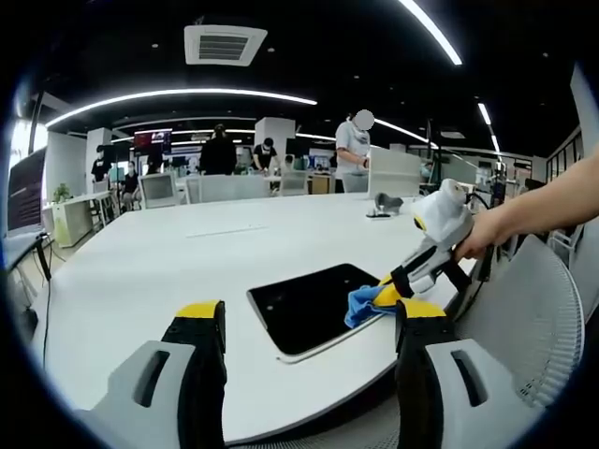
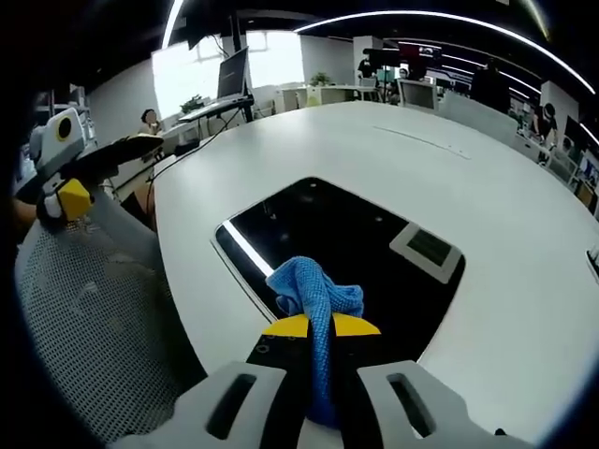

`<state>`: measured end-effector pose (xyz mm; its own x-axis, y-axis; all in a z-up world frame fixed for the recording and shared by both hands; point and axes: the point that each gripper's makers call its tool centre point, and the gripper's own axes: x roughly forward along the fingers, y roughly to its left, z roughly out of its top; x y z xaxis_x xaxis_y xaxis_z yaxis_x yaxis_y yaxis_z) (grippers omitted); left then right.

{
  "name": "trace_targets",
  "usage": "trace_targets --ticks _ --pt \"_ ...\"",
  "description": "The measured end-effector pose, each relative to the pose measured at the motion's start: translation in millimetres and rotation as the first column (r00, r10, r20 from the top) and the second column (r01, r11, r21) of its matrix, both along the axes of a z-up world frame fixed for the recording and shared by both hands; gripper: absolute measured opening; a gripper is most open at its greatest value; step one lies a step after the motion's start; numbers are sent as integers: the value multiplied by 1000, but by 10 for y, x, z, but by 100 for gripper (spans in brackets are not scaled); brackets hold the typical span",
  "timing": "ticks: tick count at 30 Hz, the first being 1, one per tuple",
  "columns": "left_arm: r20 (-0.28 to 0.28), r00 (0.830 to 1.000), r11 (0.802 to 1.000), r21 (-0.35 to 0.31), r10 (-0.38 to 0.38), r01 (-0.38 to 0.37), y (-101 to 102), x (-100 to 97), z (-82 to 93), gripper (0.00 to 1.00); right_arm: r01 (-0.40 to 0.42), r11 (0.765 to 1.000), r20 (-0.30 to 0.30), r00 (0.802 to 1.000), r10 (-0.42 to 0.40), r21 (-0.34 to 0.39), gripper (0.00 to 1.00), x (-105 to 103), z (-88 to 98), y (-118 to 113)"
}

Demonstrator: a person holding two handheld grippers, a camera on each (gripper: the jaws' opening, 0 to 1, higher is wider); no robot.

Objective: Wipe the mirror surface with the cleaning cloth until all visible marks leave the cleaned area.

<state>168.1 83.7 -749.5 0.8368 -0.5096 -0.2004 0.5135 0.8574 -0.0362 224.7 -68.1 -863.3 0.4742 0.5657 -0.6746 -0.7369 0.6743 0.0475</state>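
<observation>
Mirror [image 2: 346, 253] lies flat on the white table [image 2: 505, 187], near the table edge by a mesh chair [image 2: 94, 318]. Right gripper [image 2: 318, 327] has its 2 jaws clamped on the blue cloth [image 2: 314, 295], bunched end resting on mirror's near edge. Left gripper [image 1: 304, 323] hangs back from mirror, jaws wide apart, holding nothing. No marks readable on the glass, so can't judge cleaned area; wiping looks barely begun, most of surface left.

Your left gripper view sits back from the counter [image 1: 168, 271] edge, facing across it. Your right gripper view hangs close over the mirror [image 2: 356, 243]. Both share mirror and counter.
</observation>
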Motion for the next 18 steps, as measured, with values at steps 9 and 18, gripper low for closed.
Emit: trace_targets --ticks 9,18 --pt "-9 1000 1000 3 -2 2 -5 -5 -14 72 -13 1000 7 1000 13 14 1 -2 1 0" --pt "-2 1000 1000 1 1 -1 -1 -4 -6 72 -28 999 18 999 28 -20 1 21 -1 -138"
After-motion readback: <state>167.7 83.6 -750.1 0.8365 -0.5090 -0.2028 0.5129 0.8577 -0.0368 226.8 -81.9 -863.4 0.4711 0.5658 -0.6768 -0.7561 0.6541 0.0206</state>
